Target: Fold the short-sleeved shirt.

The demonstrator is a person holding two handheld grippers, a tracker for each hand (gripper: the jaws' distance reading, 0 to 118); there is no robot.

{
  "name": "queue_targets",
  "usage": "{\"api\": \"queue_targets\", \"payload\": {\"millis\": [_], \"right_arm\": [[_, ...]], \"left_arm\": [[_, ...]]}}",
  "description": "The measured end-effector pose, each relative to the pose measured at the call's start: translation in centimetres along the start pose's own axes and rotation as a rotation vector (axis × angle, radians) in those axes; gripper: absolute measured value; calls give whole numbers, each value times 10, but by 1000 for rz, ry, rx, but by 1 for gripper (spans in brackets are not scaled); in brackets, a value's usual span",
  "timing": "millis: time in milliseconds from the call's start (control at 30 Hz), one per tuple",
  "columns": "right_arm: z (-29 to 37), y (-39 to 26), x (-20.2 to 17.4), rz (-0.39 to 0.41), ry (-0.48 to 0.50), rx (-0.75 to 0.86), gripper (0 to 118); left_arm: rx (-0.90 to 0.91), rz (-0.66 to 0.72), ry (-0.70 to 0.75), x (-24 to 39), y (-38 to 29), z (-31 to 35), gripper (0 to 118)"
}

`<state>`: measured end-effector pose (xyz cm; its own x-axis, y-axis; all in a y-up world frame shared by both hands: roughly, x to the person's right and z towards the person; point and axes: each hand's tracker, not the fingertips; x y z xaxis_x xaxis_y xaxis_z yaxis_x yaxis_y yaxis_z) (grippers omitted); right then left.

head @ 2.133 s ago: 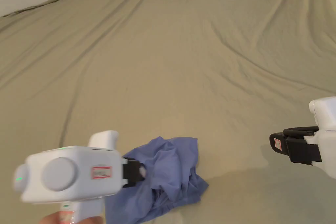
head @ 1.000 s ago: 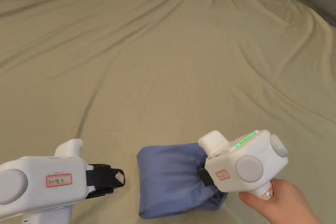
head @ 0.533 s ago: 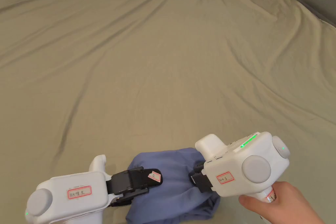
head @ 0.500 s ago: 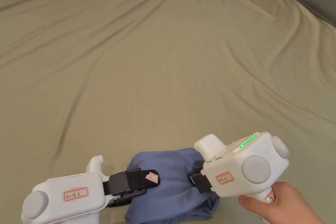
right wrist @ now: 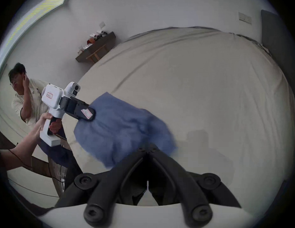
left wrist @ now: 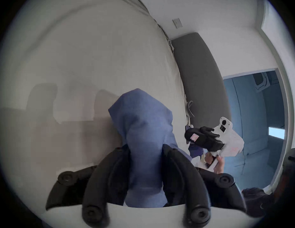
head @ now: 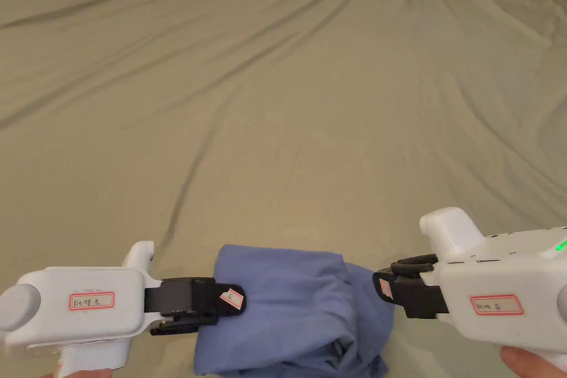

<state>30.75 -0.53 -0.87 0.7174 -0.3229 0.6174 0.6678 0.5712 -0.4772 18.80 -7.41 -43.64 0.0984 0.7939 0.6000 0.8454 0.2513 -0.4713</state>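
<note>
Your right gripper (head: 387, 289), pressed together, is pulling back off the shirt (head: 293, 307) while the left gripper (head: 232, 300) is straddling its left edge, spread.

I see the shirt (head: 288, 307) as a blue bundle, folded into a rough rectangle, lying on the bed near its front edge. Its top face is fairly smooth with soft creases; along the right and front sides loose layers bulge out, rumpled, and the front right corner looks untidy.
</note>
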Motion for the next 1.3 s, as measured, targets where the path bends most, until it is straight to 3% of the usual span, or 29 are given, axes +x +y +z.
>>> {"api": "queue_targets", "payload": {"millis": [200,300,467,567,600,633,667,800,833,867,900,933,1000,1167,1233,1300], "right_arm": [[-8,19,-33,23,10,27,2],[-17,27,-53,52,18,15,2],[-36,34,-73,82,35,-9,2],[-43,36,-80,94,43,-19,2],[-44,36,-81,96,48,-23,2],[-44,36,-81,97,54,-24,2],[-43,35,-81,98,57,-24,2],[-23,33,-70,104,46,7,2],[-17,33,-64,103,33,21,2],[-7,33,-59,104,12,49,2],[5,34,-54,104,-14,81,2],[18,35,-50,109,-42,116,2],[50,38,-42,113,-123,218,2],[139,48,-25,94,-313,520,2],[166,52,-20,100,-396,601,2],[188,58,-13,102,-451,670,2]], "left_arm": [[126,6,215,-40,12,132,36],[171,68,389,-71,16,196,36],[193,151,562,-109,12,251,36],[209,233,561,-125,7,258,38],[243,290,534,-130,5,258,51],[275,330,553,-128,0,257,82],[314,317,606,-123,-5,256,90],[432,193,729,-70,-22,263,90],[466,153,744,-52,-25,263,86],[505,84,785,-24,-28,263,74],[533,-4,844,5,-30,257,49],[544,-101,876,32,-31,249,6],[641,-268,900,86,-33,232,3],[904,-455,727,195,-23,175,3],[955,-568,824,236,-15,146,3],[998,-651,831,264,-7,125,3]]}}
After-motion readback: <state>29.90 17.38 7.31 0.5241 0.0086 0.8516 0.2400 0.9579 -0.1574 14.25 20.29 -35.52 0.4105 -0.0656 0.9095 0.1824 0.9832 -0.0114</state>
